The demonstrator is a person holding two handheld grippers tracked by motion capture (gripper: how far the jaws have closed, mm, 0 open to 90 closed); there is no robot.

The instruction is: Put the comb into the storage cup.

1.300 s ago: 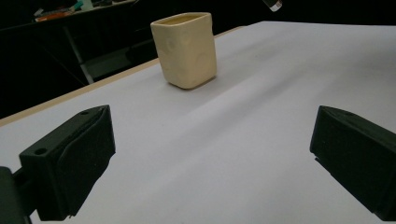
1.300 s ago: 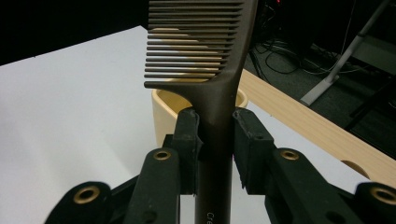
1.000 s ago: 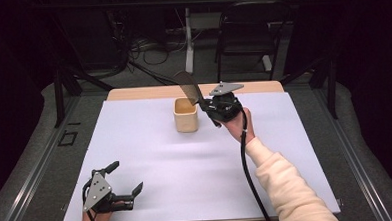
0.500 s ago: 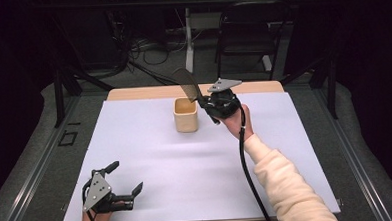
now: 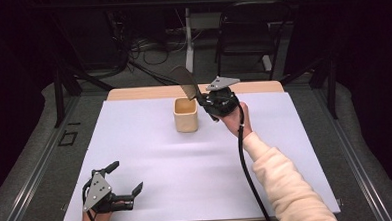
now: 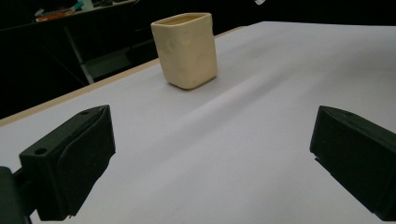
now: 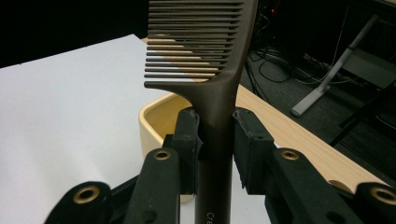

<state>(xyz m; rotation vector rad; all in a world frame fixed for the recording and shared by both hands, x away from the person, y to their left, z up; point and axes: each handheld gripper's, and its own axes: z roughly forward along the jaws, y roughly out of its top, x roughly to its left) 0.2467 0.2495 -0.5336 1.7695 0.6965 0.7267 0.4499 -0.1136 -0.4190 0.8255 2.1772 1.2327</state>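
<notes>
- Right tongs (image 5: 202, 97) clenched on a dark brown comb (image 5: 185, 82), grip on the handle just below the teeth; in the right gripper view the pads pinch both sides of the handle (image 7: 215, 135).
- Change across the earlier high views: almost none. The comb was already held beside the cup and sits at about the same spot and tilt now, so we read this as a hover, not a drop.
- Comb is upper centre of the high view, teeth end up and leaning toward frame left, over the far right rim of the cream cup (image 5: 185, 115). Not inside the cup yet, as far as we can tell.
- Our guess at the work: comb goes into the cup; it looks lined up, lowering not yet done.
- Left tongs (image 5: 123, 180) released, jaws wide apart with nothing between them, resting lower left of the high view. No shift from the earlier views.
- Cup stands upright near the far edge of the white bench (image 5: 286, 151), the bare wooden strip (image 5: 143, 93) just behind it.
- Open room: the white sheet around and in front of the cup is free; little room behind the cup before the bench edge drops off.
</notes>
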